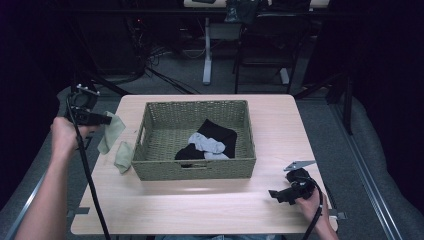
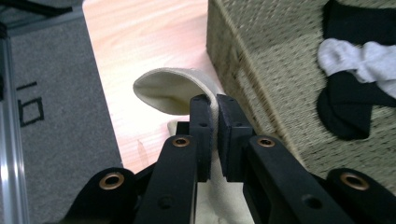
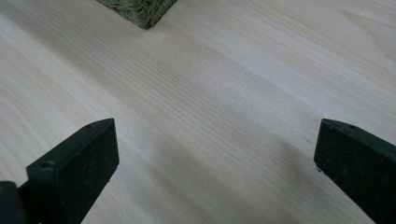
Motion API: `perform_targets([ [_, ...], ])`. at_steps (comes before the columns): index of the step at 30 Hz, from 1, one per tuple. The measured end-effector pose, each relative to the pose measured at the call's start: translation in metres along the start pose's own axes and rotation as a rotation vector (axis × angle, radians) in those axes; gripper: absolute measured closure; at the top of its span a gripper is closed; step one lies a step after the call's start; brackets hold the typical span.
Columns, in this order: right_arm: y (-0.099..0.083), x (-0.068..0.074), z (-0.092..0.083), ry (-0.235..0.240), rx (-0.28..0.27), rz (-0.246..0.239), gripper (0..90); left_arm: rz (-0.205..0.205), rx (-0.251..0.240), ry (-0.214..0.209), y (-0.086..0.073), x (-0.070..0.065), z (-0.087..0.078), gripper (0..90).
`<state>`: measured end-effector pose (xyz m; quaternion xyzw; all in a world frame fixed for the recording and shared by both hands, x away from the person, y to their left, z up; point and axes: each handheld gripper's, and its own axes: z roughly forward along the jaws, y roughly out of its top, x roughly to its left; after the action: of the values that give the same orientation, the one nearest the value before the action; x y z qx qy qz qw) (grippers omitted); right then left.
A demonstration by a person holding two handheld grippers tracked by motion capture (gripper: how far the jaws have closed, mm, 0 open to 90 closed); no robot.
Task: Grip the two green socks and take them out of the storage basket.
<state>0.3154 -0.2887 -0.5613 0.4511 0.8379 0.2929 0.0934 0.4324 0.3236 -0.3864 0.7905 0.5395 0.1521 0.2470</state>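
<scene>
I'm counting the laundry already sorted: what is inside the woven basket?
Inside the woven basket lie black socks with grey socks on top of them. How many there are, and whether anything lies beneath the pile, can't be told.

My view: basket (image 1: 197,170) mid-table (image 1: 200,210), socks (image 1: 210,142) inside; another sock (image 1: 111,132) left of it in my left gripper (image 1: 107,120); right gripper (image 1: 274,194) front-right.

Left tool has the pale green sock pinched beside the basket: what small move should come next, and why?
Probably carry the sock sideways over the basket's rim before letting go. The left tool is shut on the sock, which hangs outside the basket's left wall, with a second pale sock on the table. Black socks and a grey sock already lie inside, so that looks like the destination.
</scene>
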Motion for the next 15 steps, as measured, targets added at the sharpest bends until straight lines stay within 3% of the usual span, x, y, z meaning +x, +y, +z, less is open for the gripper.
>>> perform_targets([
  [15, 0.000, 0.001, -0.001, 0.000, 0.003, -0.006, 0.0, -0.080, 0.060, -0.045, -0.043, 0.012, 0.060, 85.5],
])
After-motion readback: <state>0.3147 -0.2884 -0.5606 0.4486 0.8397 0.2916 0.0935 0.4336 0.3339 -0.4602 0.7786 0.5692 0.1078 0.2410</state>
